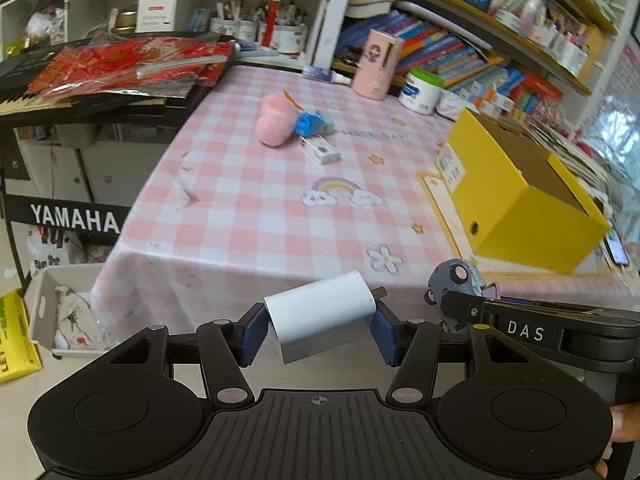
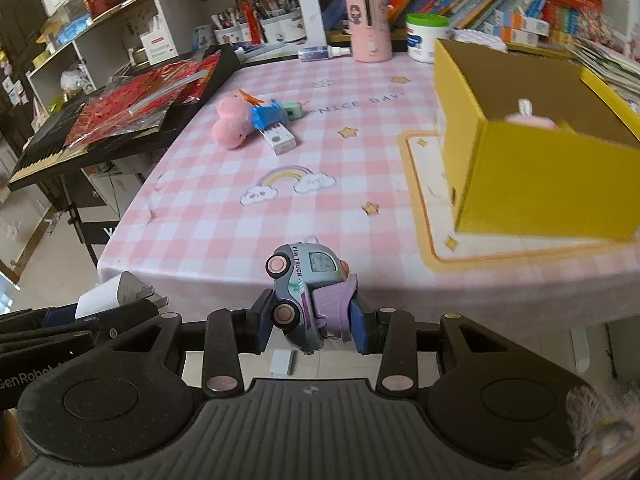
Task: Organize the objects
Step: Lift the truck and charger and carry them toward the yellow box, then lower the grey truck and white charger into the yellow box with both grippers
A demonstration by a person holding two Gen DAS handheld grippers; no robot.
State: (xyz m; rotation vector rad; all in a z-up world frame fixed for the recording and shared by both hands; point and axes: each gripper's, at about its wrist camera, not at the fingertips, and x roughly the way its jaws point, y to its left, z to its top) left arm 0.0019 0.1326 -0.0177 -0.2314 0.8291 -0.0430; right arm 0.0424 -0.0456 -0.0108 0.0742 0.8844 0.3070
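Observation:
My left gripper is shut on a white plug-in charger, held in the air off the table's near edge. My right gripper is shut on a small grey and purple toy truck, also off the near edge; the truck shows at the right of the left wrist view. The charger appears at the lower left of the right wrist view. An open yellow box stands on the table at the right, with something pink inside it. A pink plush toy, a blue toy and a small white carton lie mid-table.
The table has a pink checked cloth. A keyboard with red packets stands to its left. A pink canister, a white jar and shelves of books line the back. A white bin sits on the floor at left.

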